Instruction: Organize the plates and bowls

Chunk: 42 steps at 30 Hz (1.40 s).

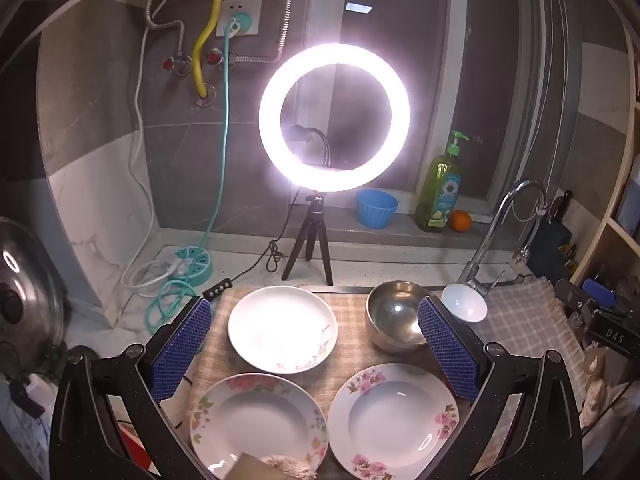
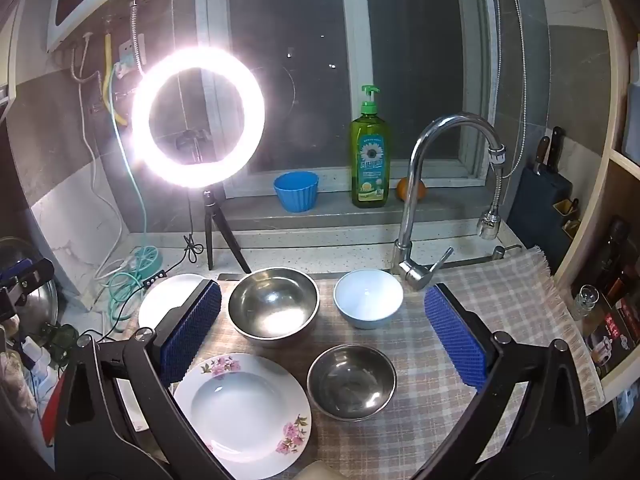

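The left gripper's pad point(image 2: 191, 332) hides part of the white plate point(image 2: 168, 300); the faucet point(image 2: 412, 200) covers the orange point(image 2: 420, 190).

We see six dishes upright on the checked cloth point(image 2: 500, 312): a plain white plate point(image 1: 282, 328) at the back left, two floral plates point(image 1: 258, 420) point(image 1: 393, 420) side by side in front, a big steel bowl point(image 2: 274, 307), a small steel bowl point(image 2: 351, 381), and a white bowl point(image 2: 368, 298).
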### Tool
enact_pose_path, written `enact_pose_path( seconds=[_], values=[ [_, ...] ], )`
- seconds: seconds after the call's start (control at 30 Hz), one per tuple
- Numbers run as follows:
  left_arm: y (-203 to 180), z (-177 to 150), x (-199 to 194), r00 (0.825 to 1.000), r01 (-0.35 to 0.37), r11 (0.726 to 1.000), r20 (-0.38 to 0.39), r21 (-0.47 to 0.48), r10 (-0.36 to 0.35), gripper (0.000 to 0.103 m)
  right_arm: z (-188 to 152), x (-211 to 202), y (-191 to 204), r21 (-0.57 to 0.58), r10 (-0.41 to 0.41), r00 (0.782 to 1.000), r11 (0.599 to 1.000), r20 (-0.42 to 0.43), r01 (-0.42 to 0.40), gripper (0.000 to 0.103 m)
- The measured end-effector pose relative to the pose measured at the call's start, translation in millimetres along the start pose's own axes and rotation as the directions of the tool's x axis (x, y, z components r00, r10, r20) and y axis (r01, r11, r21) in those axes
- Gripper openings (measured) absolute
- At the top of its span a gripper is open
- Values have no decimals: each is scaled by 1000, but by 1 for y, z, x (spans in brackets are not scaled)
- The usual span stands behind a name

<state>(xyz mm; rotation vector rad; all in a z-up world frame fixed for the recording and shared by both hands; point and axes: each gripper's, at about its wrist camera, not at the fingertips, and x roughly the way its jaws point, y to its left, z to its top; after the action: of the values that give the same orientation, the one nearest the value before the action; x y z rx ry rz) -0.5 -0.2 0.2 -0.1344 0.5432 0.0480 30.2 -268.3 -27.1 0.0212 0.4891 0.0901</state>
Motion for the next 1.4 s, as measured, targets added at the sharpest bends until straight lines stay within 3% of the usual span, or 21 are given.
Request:
enact_pose_path(
  seconds=[0.33,0.73,1.4],
  values=[
    [-7,-1,2,1000,-24,999,-6,34,25,102,-1,-9,-11,34,8,1000,999,4,-8,103],
    [-3,0,4,998,-50,998,-22,24,51,102,-3,12,-5,19,26,999,999,-44,-25,103],
    [-7,2,11,999,-44,999,-27,22,45,102,-4,23,-2,17,39,998,999,-46,-38,103]
  ],
)
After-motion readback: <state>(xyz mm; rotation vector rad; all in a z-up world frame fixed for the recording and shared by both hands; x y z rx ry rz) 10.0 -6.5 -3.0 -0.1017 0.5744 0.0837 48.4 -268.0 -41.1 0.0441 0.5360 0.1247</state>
